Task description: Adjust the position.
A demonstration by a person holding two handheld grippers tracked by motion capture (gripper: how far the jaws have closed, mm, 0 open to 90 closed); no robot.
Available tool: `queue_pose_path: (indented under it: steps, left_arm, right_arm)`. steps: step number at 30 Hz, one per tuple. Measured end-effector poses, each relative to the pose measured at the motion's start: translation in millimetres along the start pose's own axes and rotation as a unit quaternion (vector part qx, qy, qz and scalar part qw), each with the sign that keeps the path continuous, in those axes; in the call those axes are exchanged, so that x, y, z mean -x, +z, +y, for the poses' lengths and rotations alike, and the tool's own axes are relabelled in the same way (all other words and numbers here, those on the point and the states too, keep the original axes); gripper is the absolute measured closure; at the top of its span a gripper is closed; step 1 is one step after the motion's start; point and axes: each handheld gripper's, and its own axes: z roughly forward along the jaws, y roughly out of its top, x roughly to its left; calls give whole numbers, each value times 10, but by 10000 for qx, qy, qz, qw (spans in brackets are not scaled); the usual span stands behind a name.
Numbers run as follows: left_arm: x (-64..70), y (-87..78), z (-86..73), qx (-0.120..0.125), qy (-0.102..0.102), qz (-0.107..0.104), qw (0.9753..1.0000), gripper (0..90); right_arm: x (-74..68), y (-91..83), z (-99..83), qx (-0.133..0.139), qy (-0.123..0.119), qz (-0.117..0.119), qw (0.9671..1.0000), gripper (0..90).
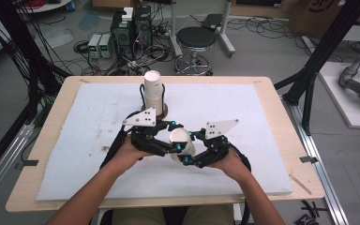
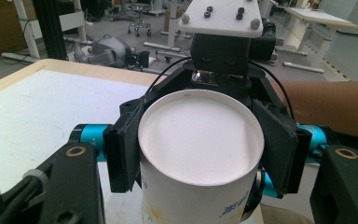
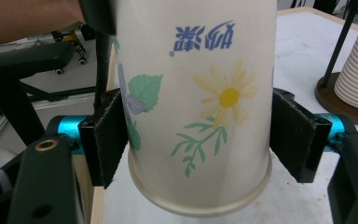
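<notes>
Both tools clamped on inverted paper cup [image 1: 182, 142] above counter's near-middle: left tool [image 1: 173, 143] near base, right tool [image 1: 190, 152] near rim — risks crushing thin wall or slipping if either squeezes or pulls unevenly.

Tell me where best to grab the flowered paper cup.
Pinch the paper cup across its side wall beside the rolled rim, pads from opposite sides: the rim likely stiffens the thin wall, and the round body has no handle.
</notes>
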Motion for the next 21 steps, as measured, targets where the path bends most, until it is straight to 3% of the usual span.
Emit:
queue_pose_path:
  steps: [5,8,9,10,11,15,21]
  left_arm:
    - [3,4,-2,-7,6,10,10000,375]
    - [10,13,-7,-134,38,25,9999,363]
    - [20,30,-14,-177,-15,81,9998,325]
    - [15,38,-17,-229,-138,141,9995,212]
    - [15,38,-17,-229,-138,141,9995,136]
    - [-6,5,-19,-359,-228,186,9989,133]
    - [-23,-69,4,-625,-108,84,9980,133]
  right_arm:
    - [-1,-7,-3,-5,-45,-14,10000,303]
    - [0,-4,-11,-112,-88,12,9999,320]
    - [0,-3,-13,-138,-126,3,9998,321]
    - [1,-7,-14,-160,-121,-4,9998,322]
    - [1,-7,-14,-160,-121,-4,9998,322]
    - [4,-20,-18,-377,-197,-35,9991,332]
    - [10,-72,53,-672,-389,-94,9969,338]
